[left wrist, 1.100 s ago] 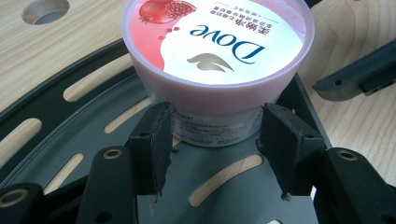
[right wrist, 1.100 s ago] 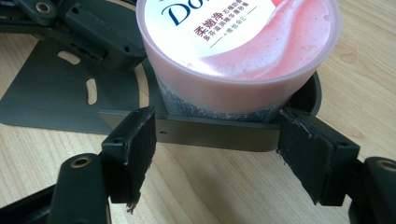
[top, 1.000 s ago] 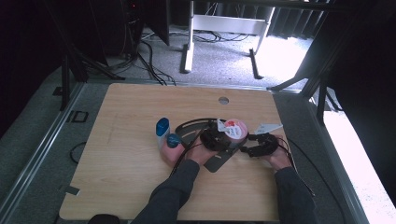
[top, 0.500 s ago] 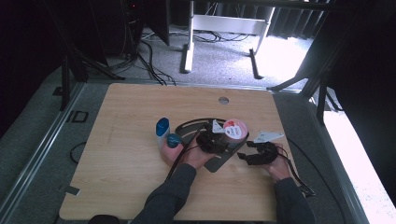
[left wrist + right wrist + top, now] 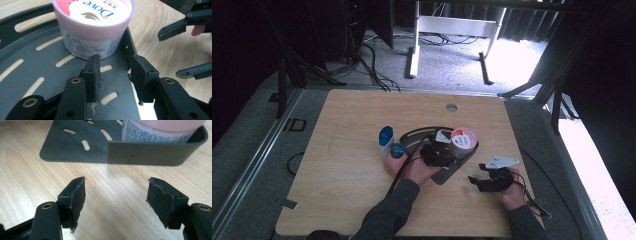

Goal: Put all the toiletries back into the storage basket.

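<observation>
A dark grey slotted corner shelf (image 5: 447, 172) lies flat on the wooden table (image 5: 342, 200), a little toward its right edge and nearer the person's edge than the far one. In the shelf's walled corner stands a Dove cream tub (image 5: 463, 141) with a pink lid — upright, its side close against the low wall.

The left gripper (image 5: 115, 68) hangs over the shelf's floor just in front of the tub; its jaws stand a little apart, holding nothing, and one jaw sits beside the shelf's raised wall. Whether the tips touch the shelf cannot be told.

The right gripper (image 5: 115, 192) is over bare wood just outside the shelf's straight wall, toward the table's right edge; its jaws are spread wide and empty. In the left gripper view those same jaws show at the right, parted, with a fingertip behind them.

Near the left hand (image 5: 412, 167), toward the table's middle, stand a blue-capped bottle (image 5: 385, 140) and a smaller container with a round blue cap (image 5: 398, 150), just beside each other and apart from the shelf.
</observation>
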Available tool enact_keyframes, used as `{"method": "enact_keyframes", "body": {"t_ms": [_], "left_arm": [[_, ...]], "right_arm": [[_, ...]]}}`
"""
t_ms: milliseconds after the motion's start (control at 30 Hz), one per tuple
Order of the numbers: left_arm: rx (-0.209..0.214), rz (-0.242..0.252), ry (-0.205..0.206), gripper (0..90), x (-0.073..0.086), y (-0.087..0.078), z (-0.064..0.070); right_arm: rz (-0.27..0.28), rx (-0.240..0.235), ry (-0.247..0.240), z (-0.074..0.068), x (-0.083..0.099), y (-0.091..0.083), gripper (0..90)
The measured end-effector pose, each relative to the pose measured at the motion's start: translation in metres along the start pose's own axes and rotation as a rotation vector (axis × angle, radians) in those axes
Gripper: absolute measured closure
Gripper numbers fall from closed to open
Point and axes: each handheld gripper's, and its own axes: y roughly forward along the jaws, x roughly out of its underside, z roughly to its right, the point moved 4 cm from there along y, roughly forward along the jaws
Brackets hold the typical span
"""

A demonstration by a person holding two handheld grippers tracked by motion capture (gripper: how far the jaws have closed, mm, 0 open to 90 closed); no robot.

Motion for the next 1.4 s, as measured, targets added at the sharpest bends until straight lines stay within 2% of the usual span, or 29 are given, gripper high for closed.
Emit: {"method": "enact_keyframes", "body": {"t_ms": [67, 167, 367, 500, 567, 733, 1033, 1400], "left_arm": [[-0.01, -0.005, 0.021, 59.8, 0.0, -0.002, 0.002], [0.001, 0.015, 0.009, 60.9, -0.002, -0.005, 0.005], [0.009, 0.008, 0.031, 61.5, -0.005, -0.011, 0.009], [0.043, 0.012, -0.011, 63.4, -0.006, -0.013, 0.009], [0.046, 0.016, -0.012, 63.5, -0.006, -0.014, 0.01], [0.033, 0.018, 0.001, 62.4, -0.009, -0.022, 0.015], [0.023, -0.007, 0.038, 60.2, -0.011, -0.032, 0.023], [0.041, 0.0, 0.058, 58.9, -0.014, -0.041, 0.03]], "right_arm": [[0.003, 0.005, 0.006, -0.003, 0.004, -0.001, 30.6], [-0.007, 0.006, 0.005, -0.006, 0.01, -0.002, 30.5], [-0.003, -0.001, 0.029, -0.007, 0.018, 0.0, 29.4], [0.01, -0.003, 0.033, -0.007, 0.02, 0.0, 28.9], [0.011, -0.003, 0.036, -0.007, 0.02, 0.001, 28.9], [-0.023, 0.017, 0.019, -0.008, 0.026, 0.004, 28.7], [-0.002, 0.01, 0.031, -0.007, 0.028, 0.004, 28.3], [0.01, 0.009, 0.035, -0.007, 0.029, 0.004, 27.9]]}}
